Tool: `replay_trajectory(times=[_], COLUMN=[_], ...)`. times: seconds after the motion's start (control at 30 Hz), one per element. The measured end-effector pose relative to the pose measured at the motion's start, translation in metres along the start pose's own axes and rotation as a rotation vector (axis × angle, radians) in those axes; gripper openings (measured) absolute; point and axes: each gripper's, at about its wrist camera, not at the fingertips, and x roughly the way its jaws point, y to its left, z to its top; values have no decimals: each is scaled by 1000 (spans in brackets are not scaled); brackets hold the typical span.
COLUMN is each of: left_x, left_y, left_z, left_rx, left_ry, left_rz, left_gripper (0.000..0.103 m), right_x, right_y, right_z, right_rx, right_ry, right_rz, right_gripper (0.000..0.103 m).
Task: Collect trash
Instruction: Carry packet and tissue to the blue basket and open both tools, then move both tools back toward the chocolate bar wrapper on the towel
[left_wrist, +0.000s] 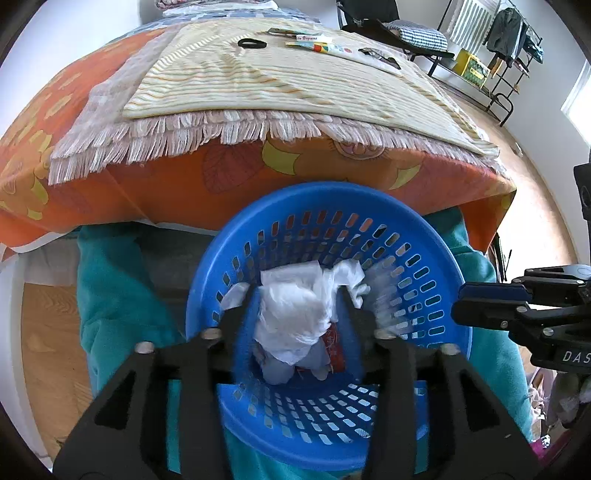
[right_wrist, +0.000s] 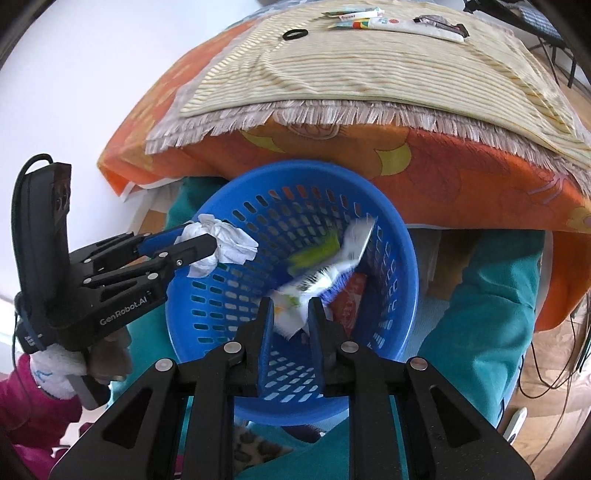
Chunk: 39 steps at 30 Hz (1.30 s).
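White crumpled tissue (right_wrist: 221, 243) sits pinched between the left gripper (right_wrist: 201, 243) jaws, held over the near rim of the blue perforated plastic basket (right_wrist: 402, 258). A blurred wrapper (right_wrist: 325, 254) lies loose inside the basket, just ahead of the right gripper (right_wrist: 291, 314), whose jaws stand parted and bare. Behind the basket hangs an orange floral cloth (right_wrist: 461, 173) under a fringed striped mat (right_wrist: 369, 62).

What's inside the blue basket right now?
In the blue basket lies a red wrapper, and a blurred white-and-green packet is above it. The left gripper holds crumpled white tissue over the rim. The basket's bottom is mostly covered.
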Motion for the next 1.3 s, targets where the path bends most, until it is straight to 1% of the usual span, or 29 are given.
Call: replay_trajectory(times=[0.03, 0.1, 0.17, 0.2, 0.23, 0.27, 0.33, 0.4, 0.47, 0.73, 0.97, 1.17, 1.3], left_x=[-1, -1, -1, -1, -1, -1, -2, -2, -2, -5, -5, -7, -10], left_y=[0, 0, 1, 1, 1, 2, 3, 4, 4, 9, 12, 13, 16], left_z=[0, 0, 0, 0, 0, 0, 0, 0, 0, 6, 20, 39, 58], left_rx=[1, 1, -3, -4, -5, -8, -12, -14, -14, -22, -15, -2, 3], left_ry=[-5, -5, -2, -2, -3, -6, -7, -8, -8, -19, -32, -60, -84], left_rz=[4, 6, 8, 10, 11, 13, 14, 16, 19, 26, 41, 49, 54], left_gripper=[52, 52, 54, 56, 61, 63, 63, 63, 64, 64, 64, 64, 64], right_x=[1, 1, 0, 0, -1, -2, -2, -3, -4, -8, -20, -32, -44], right_y=[0, -1, -3, -3, -4, -4, -5, -6, -8, -14, -27, -48, -64], right_z=[0, 0, 0, 0, 0, 0, 1, 2, 2, 8, 24, 45, 62], right_rx=[2, 7, 13, 17, 19, 21, 24, 30, 37, 52, 57, 103, 135], right_ry=[3, 7, 5, 2, 0, -1, -1, -1, -3, -13, -48, -80, -133], right_rz=[-3, -13, -20, -21, -23, -27, -38, -47, -53, -98, -150, -152, -149], right_gripper=[18, 24, 39, 42, 43, 43, 44, 47, 53, 57, 67, 68, 68])
